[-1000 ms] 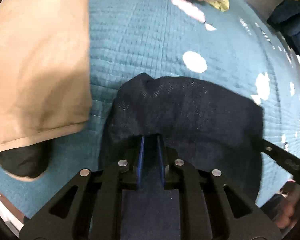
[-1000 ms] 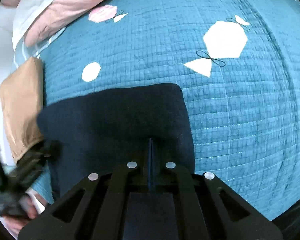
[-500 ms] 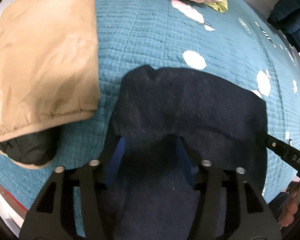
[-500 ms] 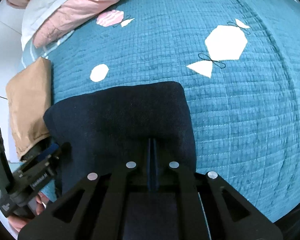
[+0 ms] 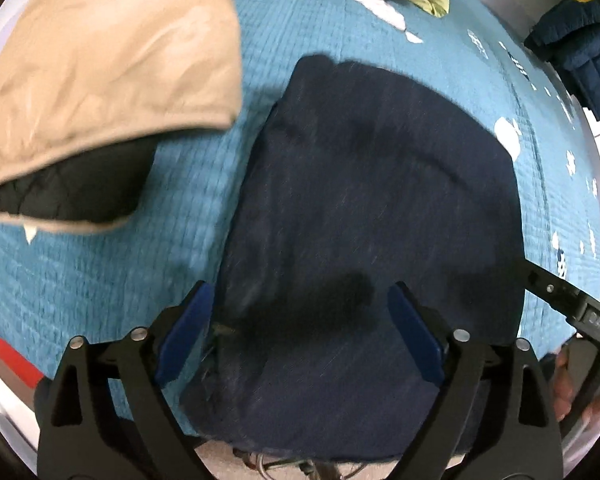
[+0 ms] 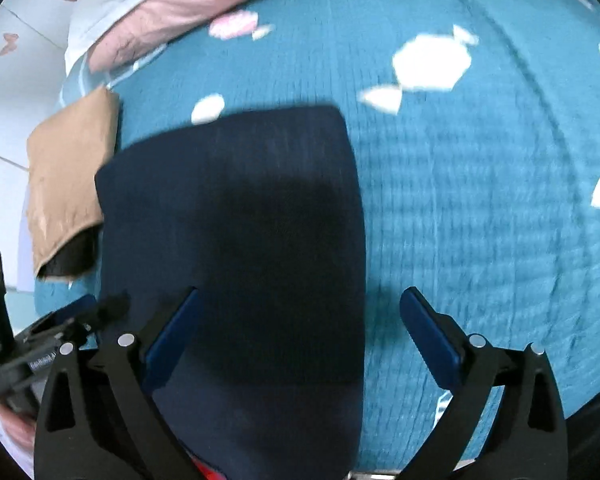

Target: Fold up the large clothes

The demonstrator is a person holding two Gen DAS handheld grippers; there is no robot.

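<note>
A dark navy garment (image 5: 364, 208) lies folded into a flat rectangle on the teal quilted bed (image 5: 100, 264); it also shows in the right wrist view (image 6: 244, 216). My left gripper (image 5: 300, 320) is open and empty above the garment's near edge, its blue pads spread wide. My right gripper (image 6: 298, 320) is open and empty above the garment's near right part. The right gripper's body shows at the right edge of the left wrist view (image 5: 568, 308). The left gripper shows at the lower left of the right wrist view (image 6: 40, 344).
A folded tan jacket with black lining (image 5: 100, 64) lies left of the navy garment, also in the right wrist view (image 6: 68, 184). Pink and white bedding (image 6: 172, 12) is piled at the bed's far end. A dark blue jacket (image 5: 580, 60) hangs at far right.
Both grippers have opened and let go of the navy garment's near edge. They have pulled back and up, and the garment now lies flat on the bed.
</note>
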